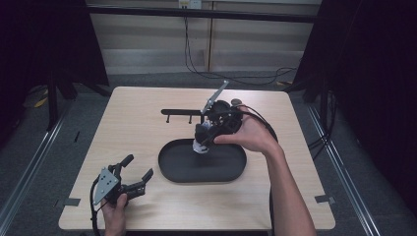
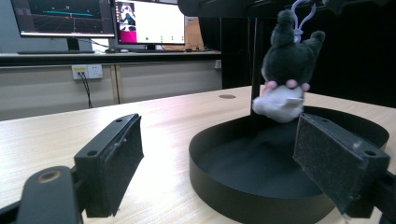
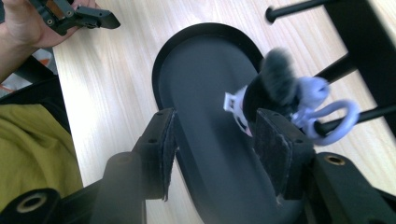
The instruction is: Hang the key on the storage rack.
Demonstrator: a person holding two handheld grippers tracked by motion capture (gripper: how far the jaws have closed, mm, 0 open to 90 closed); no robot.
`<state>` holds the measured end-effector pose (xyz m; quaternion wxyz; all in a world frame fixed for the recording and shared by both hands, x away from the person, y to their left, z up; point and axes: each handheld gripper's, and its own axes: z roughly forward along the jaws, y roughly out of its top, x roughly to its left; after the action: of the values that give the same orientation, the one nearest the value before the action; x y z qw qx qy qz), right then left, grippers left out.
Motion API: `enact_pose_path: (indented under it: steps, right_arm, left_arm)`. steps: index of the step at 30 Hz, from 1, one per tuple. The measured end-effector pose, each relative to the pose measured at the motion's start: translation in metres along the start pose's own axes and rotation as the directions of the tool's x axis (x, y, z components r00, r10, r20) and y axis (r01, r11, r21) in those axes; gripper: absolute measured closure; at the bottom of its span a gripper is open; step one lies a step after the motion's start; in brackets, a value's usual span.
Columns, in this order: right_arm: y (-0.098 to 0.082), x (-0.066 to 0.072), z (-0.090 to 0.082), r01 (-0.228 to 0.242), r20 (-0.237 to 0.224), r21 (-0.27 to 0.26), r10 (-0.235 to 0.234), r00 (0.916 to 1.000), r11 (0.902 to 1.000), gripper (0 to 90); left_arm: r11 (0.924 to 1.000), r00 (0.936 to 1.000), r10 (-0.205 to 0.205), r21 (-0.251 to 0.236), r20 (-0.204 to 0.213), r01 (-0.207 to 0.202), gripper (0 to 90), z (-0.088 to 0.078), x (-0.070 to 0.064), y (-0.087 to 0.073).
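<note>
On the light wooden table (image 1: 147,132) sits a black oval tray (image 1: 172,169), and just beyond its far edge stands a black peg rack (image 1: 179,112). A small dark grey and white plush toy (image 2: 286,70) with a lavender loop (image 3: 331,119) dangles over the tray's far right part; the loop seems to be hooked on one of the rack's pegs, though blur makes this unsure. The right gripper (image 3: 212,154) hovers at the toy with its jaws spread wide, the toy beside one pad, not pinched. The left gripper (image 1: 133,172) rests near the table's near-left corner, left of the tray, jaws also wide and empty.
</note>
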<state>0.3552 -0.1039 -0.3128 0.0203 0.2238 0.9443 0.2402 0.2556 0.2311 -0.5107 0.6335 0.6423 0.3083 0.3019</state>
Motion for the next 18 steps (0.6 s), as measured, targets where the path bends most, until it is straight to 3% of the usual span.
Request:
enact_pose_path:
  steps: [7,12,15,18]
  right_arm:
    - [-0.022,0.005,0.008,-0.025,0.040,-0.050,0.027,0.9988,0.9985,44.9]
    - [-0.043,0.012,0.013,-0.030,0.049,-0.119,0.036,0.9981,0.9925,40.5]
    - [-0.062,0.015,0.019,-0.057,0.081,-0.190,0.074,0.9939,0.9801,36.2]
    - [-0.075,0.019,0.022,-0.079,0.085,-0.230,0.101,0.9912,0.9699,34.8]
  left_arm:
    - [1.0000,1.0000,-0.007,-0.007,-0.001,0.007,15.4,0.000,-0.001,0.000]
    - [1.0000,1.0000,0.001,0.000,0.000,-0.001,15.4,0.000,0.000,0.000]
    - [1.0000,1.0000,0.001,0.000,0.000,-0.001,15.4,0.000,0.000,0.000]
    - [1.0000,1.0000,-0.007,-0.006,-0.001,0.007,15.4,0.000,-0.001,0.000]
